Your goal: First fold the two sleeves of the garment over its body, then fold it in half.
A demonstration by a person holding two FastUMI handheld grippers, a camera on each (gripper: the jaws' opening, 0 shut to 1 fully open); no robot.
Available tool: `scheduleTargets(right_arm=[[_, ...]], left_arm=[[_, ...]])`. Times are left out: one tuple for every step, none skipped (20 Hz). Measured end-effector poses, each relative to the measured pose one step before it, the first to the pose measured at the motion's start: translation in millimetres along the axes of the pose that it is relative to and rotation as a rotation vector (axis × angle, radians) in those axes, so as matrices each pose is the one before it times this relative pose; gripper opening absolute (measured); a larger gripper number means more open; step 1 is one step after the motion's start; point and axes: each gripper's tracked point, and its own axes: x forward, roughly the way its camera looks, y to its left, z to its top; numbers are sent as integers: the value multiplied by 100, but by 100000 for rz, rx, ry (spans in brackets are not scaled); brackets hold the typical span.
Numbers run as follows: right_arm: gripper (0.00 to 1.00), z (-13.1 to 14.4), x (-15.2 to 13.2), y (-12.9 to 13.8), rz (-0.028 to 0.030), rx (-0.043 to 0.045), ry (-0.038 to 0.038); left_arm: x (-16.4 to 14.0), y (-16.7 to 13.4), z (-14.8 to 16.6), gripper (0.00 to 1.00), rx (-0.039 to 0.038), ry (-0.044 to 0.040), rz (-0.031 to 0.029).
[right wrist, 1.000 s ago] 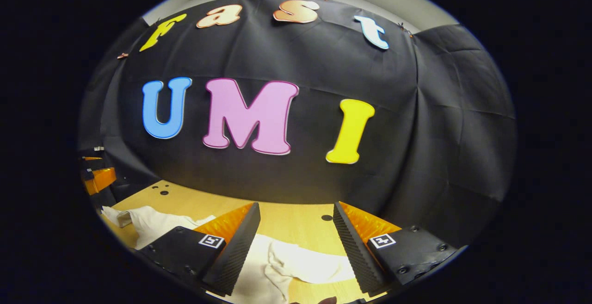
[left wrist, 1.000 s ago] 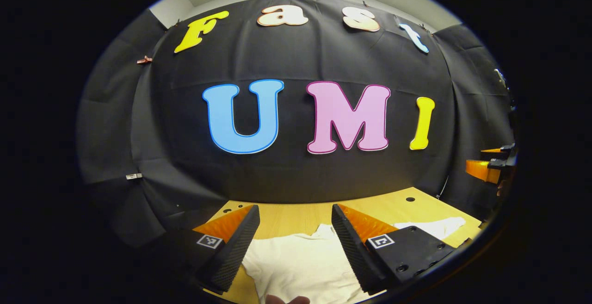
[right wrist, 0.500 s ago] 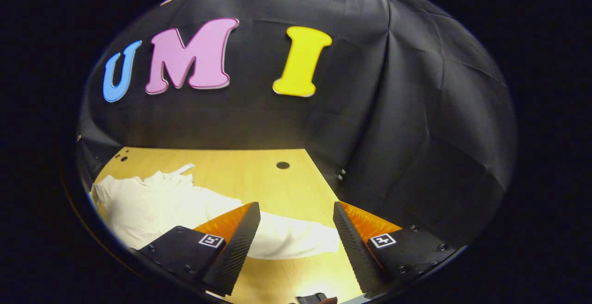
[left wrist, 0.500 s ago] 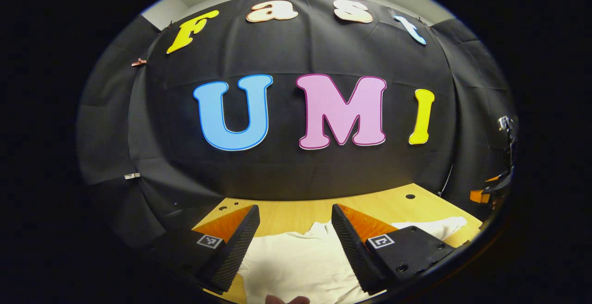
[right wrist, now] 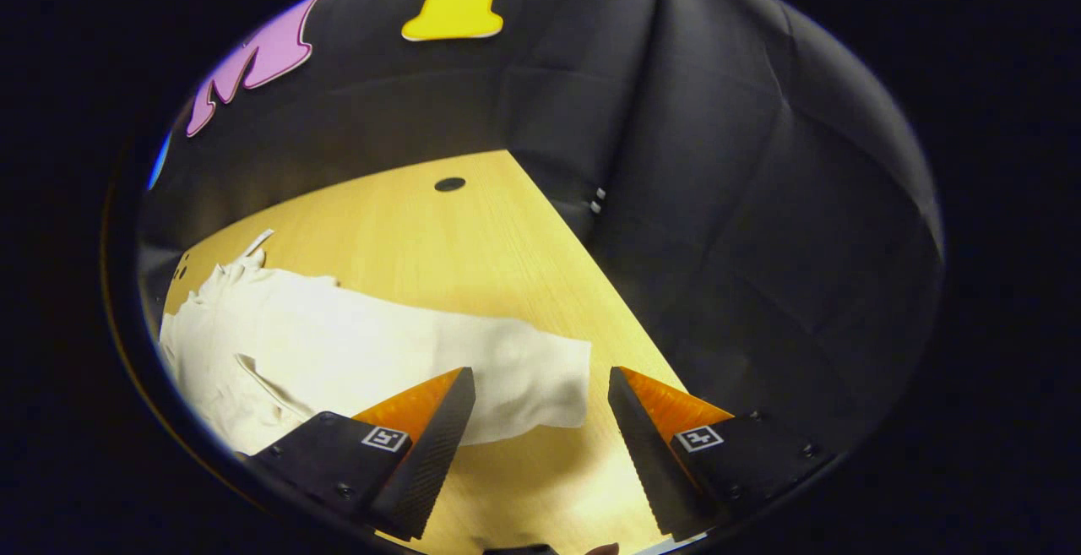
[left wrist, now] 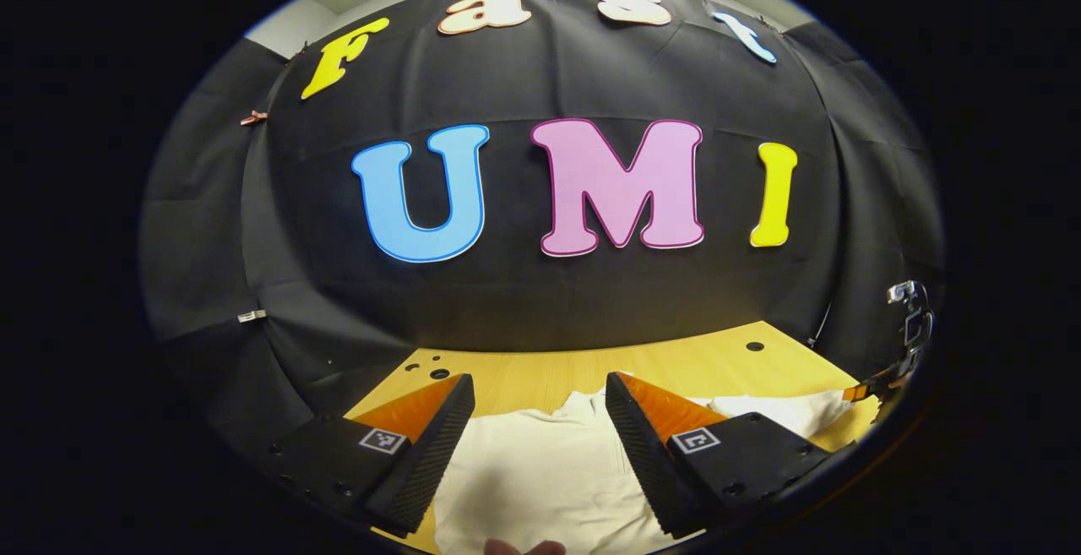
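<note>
Right gripper (right wrist: pixel 540 454): hovering with its 2 fingers spread wide, gripping nothing, over the sleeve end (right wrist: pixel 540 369) of the white cotton garment (right wrist: pixel 338 344) lying on the pale wooden table (right wrist: pixel 439 242). Left gripper (left wrist: pixel 540 454): likewise spread, hanging above the garment's body (left wrist: pixel 540 470).

2 low forward views, shared garment (left wrist: pixel 540 470) and table (right wrist: pixel 473 242)

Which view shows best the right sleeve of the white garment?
The right gripper view: the right sleeve lies stretched across the table, its cuff end between the open fingers. The left gripper view shows it small, partly hidden.
</note>
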Motion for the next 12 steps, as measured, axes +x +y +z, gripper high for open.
scheduleTargets(right_arm=[[98,-768,557,-365,-175,-376,2388],[98,-511,627,-29,401,-155,2277],[97,-307,528,-27,399,-84,1704],[98,-283,584,-24,946,1,1435],[98,95,267,132,2212,1016,337],[98,293,278,113,1202,1112,-456],[91,68,392,171,921,1077,438],[88,-78,168,346,1061,2024,1504],[79,323,208,143,161,1032,-906],[76,-19,93,351,1047,30,531],[56,128,323,353,1627,664,-192],[36,149,-144,73,-657,817,-732]], left_arm=[[-154,-169,-25,98,244,574,913],[-212,-216,-334,96,371,630,1192],[-235,-138,-31,96,338,587,1068],[-298,-144,-173,97,437,429,1548],[-276,4,-53,97,224,280,1416],[-356,-80,-275,97,24,440,876],[-298,-89,-137,97,81,530,796],[-351,-19,-481,97,148,649,1002],[-222,141,-205,97,52,660,985],[-196,259,-280,97,-135,268,790],[-48,273,-16,97,-394,39,522],[152,307,-169,97,-426,-88,422]])
